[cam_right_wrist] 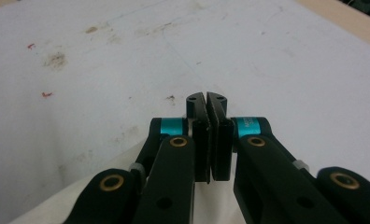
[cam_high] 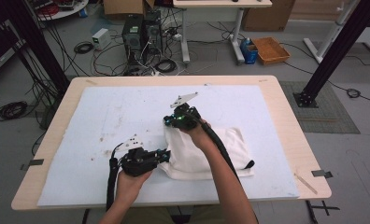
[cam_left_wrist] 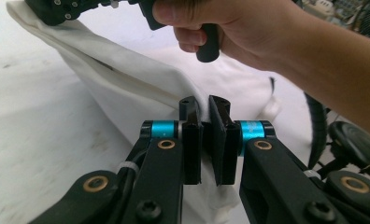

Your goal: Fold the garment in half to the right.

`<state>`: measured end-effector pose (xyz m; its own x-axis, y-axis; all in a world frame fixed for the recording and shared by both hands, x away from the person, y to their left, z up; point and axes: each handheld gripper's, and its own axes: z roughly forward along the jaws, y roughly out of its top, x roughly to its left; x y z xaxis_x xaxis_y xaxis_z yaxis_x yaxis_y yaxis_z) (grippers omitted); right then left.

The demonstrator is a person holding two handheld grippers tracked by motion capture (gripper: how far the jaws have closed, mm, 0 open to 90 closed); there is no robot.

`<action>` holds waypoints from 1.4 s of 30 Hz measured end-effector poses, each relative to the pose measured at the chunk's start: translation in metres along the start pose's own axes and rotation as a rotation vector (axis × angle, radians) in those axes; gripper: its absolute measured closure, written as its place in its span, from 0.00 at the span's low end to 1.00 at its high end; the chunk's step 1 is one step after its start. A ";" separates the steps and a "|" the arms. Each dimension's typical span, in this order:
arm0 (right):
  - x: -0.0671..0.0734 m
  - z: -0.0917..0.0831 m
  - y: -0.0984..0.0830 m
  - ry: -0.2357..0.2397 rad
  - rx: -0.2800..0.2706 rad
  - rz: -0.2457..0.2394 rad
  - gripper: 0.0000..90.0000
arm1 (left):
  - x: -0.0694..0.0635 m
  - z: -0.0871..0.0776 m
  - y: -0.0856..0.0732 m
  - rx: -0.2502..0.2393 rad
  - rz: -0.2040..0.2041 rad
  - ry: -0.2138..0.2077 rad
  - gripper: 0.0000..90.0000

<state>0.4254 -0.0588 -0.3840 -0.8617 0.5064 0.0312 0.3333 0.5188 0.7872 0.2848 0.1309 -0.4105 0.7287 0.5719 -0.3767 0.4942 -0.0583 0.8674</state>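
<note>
From my remote station I see the wooden table (cam_high: 286, 121) carrying a white mat (cam_high: 127, 116) that covers most of its top; the mat shows brown stains and small red marks (cam_right_wrist: 46, 94) in the right gripper view.

On the mat's near right part lies the white cloth (cam_high: 197, 156), folded into a thick bundle with a dark loop at its near right corner. Its left portion is raised off the mat, and both grippers grip it there.

The left gripper (cam_high: 167, 155) sits level at the cloth's left edge, pointing right. In the left gripper view, its jaws stand narrow with a fold of the cloth (cam_left_wrist: 141, 93) pinched between the pads. The left hand (cam_high: 131, 179) holds its body.

The right gripper (cam_high: 170, 122) sits at the cloth's far left corner, just beyond the left gripper. In the right gripper view its jaws are pressed almost together, with a thin cloth edge (cam_right_wrist: 71, 200) running up into them from below. The right hand (cam_high: 199, 135) grasps its handle above the cloth.
</note>
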 end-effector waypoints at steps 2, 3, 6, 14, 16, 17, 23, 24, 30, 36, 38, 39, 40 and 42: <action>-0.003 -0.008 0.000 -0.006 -0.020 0.002 1.00 | -0.003 0.006 0.004 0.003 0.003 -0.017 0.93; -0.005 -0.012 -0.001 -0.009 -0.026 0.005 1.00 | -0.004 0.009 0.006 0.006 0.010 -0.021 0.93; -0.010 -0.021 -0.003 -0.021 -0.038 0.012 1.00 | -0.009 0.019 0.012 0.017 0.014 -0.035 0.93; -0.023 -0.041 -0.017 -0.050 -0.058 0.039 1.00 | -0.021 0.050 0.023 0.044 0.028 -0.074 0.93; -0.026 -0.046 -0.020 -0.058 -0.062 0.050 1.00 | -0.023 0.056 0.024 0.050 0.030 -0.080 0.93; -0.028 -0.048 -0.022 -0.062 -0.066 0.050 1.00 | -0.024 0.058 0.024 0.052 0.029 -0.082 0.93; -0.038 -0.062 -0.036 -0.092 -0.067 0.076 1.00 | -0.027 0.073 0.026 0.071 0.029 -0.095 0.93; -0.040 -0.064 -0.038 -0.096 -0.071 0.076 1.00 | -0.028 0.076 0.026 0.072 0.029 -0.097 0.93; -0.050 -0.081 -0.051 -0.127 -0.081 0.105 1.00 | -0.037 0.095 0.030 0.090 0.040 -0.115 0.93; -0.058 -0.094 -0.062 -0.153 -0.094 0.125 1.00 | -0.046 0.112 0.033 0.101 0.052 -0.126 0.93; -0.060 -0.098 -0.065 -0.160 -0.098 0.129 1.00 | -0.048 0.116 0.034 0.108 0.054 -0.128 0.93; -0.061 -0.099 -0.067 -0.164 -0.099 0.129 1.00 | -0.049 0.119 0.034 0.110 0.055 -0.130 0.93; -0.062 -0.102 -0.069 -0.169 -0.095 0.136 1.00 | -0.049 0.121 0.035 0.116 0.055 -0.130 0.93; -0.065 -0.106 -0.072 -0.178 -0.095 0.143 1.00 | -0.051 0.125 0.036 0.119 0.057 -0.131 0.93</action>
<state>0.4170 -0.2016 -0.3772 -0.7249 0.6875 0.0442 0.4022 0.3703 0.8373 0.3246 -0.0029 -0.4012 0.8090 0.4535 -0.3738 0.4970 -0.1885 0.8470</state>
